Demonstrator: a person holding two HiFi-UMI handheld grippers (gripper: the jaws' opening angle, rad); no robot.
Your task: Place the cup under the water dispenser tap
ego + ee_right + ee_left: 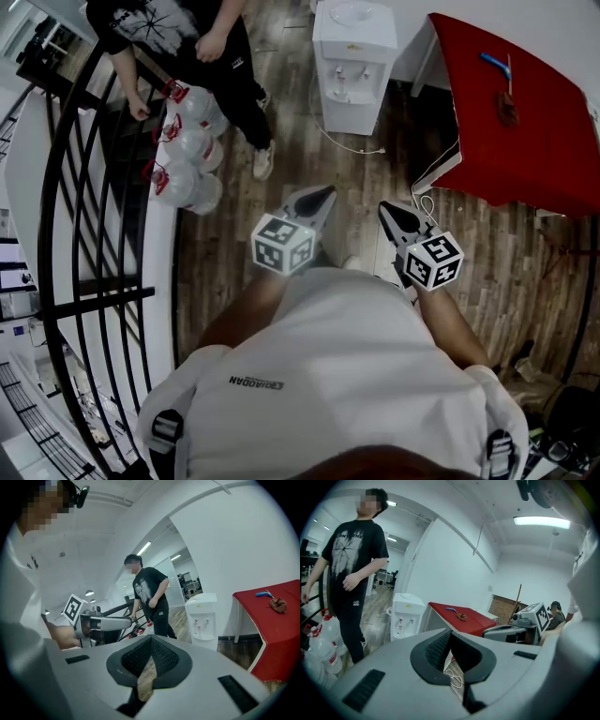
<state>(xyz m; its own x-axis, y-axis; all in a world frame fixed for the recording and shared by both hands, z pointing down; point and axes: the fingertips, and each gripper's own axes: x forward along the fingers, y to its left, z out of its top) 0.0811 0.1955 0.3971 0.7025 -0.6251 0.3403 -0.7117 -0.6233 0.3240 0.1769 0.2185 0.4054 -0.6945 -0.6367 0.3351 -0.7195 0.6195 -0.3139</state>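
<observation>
Empty left tool [451, 631], water dispenser [407, 616] beyond

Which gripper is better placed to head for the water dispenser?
Left, narrowly. The left gripper sits slightly nearer the water dispenser than the right gripper. Both are shut and empty.

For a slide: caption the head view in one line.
Shut and empty, the left gripper and right gripper point toward the water dispenser beside the red table.

Head camera overhead — all three views share the dispenser [354, 70].
</observation>
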